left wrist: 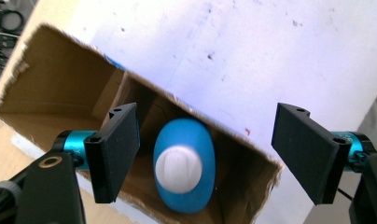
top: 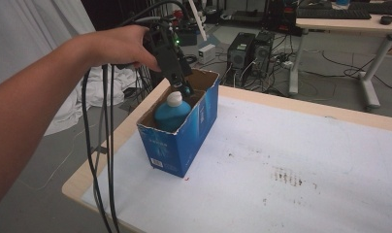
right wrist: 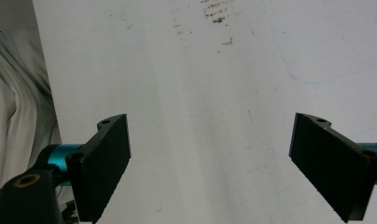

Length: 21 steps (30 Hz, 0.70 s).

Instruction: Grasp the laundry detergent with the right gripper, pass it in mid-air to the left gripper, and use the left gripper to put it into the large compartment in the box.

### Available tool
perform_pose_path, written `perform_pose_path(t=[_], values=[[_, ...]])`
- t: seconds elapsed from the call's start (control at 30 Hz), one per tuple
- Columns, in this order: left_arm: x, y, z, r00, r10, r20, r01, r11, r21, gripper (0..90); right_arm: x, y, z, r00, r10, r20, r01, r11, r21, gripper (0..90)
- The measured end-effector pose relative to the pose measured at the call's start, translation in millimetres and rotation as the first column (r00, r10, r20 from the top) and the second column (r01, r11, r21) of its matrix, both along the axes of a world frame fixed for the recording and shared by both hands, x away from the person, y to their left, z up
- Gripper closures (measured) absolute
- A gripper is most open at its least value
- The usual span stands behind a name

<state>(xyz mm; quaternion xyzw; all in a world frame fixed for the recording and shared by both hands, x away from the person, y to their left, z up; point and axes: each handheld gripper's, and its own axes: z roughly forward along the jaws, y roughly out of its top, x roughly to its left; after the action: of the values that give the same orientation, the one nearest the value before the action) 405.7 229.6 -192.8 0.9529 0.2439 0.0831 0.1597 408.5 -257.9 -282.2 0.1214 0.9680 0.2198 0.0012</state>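
Observation:
A blue bottle [top: 171, 114] with a white cap [top: 174, 98] stands upright inside a blue cardboard box [top: 184, 141] near the table's left edge. My left gripper [top: 183, 89] hangs just above the cap, pointing down into the box. In the left gripper view the jaws stand apart, well clear of the bottle [left wrist: 184, 186] and its cap [left wrist: 178, 169] below; the left gripper [left wrist: 207, 149] is open and holds nothing. In the right gripper view my right gripper [right wrist: 210, 163] is open over bare white table with nothing between its jaws.
The white tabletop [top: 291, 160] carries brown stains [top: 287, 176] right of the box. Black cables [top: 99, 145] trail off the table's left edge. Behind the table stand computer towers [top: 247, 51] and a desk leg [top: 368, 82]. The box's brown inner wall [left wrist: 60, 98] rises around the bottle.

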Motion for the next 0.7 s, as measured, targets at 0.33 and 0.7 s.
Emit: perform_pose_path(t=[0.33,0.7], values=[[-0.5,-26.1,0.7,0.9923,-0.119,-0.033,0.117,0.9911,-0.065,23.5,-0.6,0.9,2.8,1.0,0.0,0.002,0.0,1.0,0.024,12.2],[-0.4,-54.7,-9.6,0.9837,-0.18,-0.004,0.18,0.9837,0.005,3.6,-3.7,-1.8,5.3,1.0,-0.008,0.004,0.008,0.999,0.032,12.1]])
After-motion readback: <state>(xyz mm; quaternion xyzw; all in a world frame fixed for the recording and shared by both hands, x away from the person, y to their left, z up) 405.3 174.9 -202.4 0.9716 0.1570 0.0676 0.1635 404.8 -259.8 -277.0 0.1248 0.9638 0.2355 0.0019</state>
